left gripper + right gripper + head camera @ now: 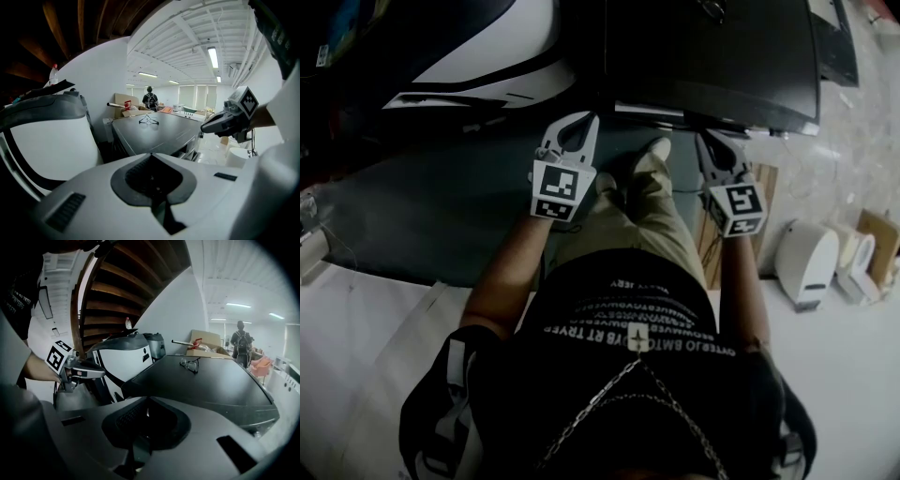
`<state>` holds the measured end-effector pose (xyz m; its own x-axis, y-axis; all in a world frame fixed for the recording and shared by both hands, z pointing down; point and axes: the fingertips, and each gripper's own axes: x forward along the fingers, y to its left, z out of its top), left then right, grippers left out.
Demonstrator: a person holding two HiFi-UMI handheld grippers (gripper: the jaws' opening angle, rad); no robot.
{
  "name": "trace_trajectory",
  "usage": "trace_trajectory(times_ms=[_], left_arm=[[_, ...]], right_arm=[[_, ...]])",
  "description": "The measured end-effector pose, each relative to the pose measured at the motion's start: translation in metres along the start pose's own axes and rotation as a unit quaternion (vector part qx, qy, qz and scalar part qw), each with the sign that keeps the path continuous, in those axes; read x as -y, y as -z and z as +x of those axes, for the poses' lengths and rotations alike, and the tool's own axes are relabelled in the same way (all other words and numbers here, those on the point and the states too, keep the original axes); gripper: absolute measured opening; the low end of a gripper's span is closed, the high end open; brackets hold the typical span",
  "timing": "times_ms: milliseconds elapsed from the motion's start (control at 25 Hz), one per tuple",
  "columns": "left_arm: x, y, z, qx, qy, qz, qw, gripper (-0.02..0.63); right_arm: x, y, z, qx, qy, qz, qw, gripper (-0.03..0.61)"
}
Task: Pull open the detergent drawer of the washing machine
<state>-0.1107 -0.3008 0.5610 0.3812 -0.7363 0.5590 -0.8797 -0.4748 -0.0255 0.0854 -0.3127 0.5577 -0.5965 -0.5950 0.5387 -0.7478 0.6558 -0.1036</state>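
A dark-topped washing machine (712,56) stands in front of me; its flat lid (154,133) (211,380) fills the middle of both gripper views. I cannot make out the detergent drawer in any view. My white left gripper (579,120) (151,154) hangs shut and empty, just short of the machine's front edge. My dark right gripper (709,141) (147,398) hangs beside it, jaws together with nothing held. Each gripper shows in the other's view: the right one (224,123), the left one (86,371). Neither touches the machine.
Spectacles (148,120) (189,364) lie on the lid. A white-and-black appliance (478,47) (51,140) stands left of the machine. White devices (806,262) sit on the floor at right. A person (150,99) stands far off by a cardboard box (206,341).
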Motion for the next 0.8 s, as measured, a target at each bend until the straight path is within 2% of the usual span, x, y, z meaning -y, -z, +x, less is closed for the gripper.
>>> trace_trajectory(times_ms=[200, 400, 520, 720, 800], left_arm=[[0.011, 0.018, 0.015, -0.024, 0.021, -0.006, 0.9995, -0.002], [0.014, 0.03, 0.027, -0.041, 0.02, -0.013, 0.9989, 0.004], [0.018, 0.041, 0.038, -0.063, 0.031, -0.014, 0.9974, 0.079], [0.02, 0.056, 0.052, -0.089, 0.043, -0.009, 0.995, 0.103], [0.021, 0.059, 0.057, -0.097, 0.048, -0.01, 0.994, 0.107]], right_arm=[[0.008, 0.018, 0.012, -0.018, -0.012, 0.003, 1.0, 0.003], [0.011, 0.035, 0.026, -0.046, -0.024, -0.002, 0.999, 0.003], [0.013, 0.044, 0.033, -0.057, -0.028, -0.005, 0.998, 0.005], [0.019, 0.057, 0.042, -0.07, -0.024, -0.003, 0.997, 0.008], [0.02, 0.062, 0.047, -0.08, -0.03, 0.0, 0.996, 0.056]])
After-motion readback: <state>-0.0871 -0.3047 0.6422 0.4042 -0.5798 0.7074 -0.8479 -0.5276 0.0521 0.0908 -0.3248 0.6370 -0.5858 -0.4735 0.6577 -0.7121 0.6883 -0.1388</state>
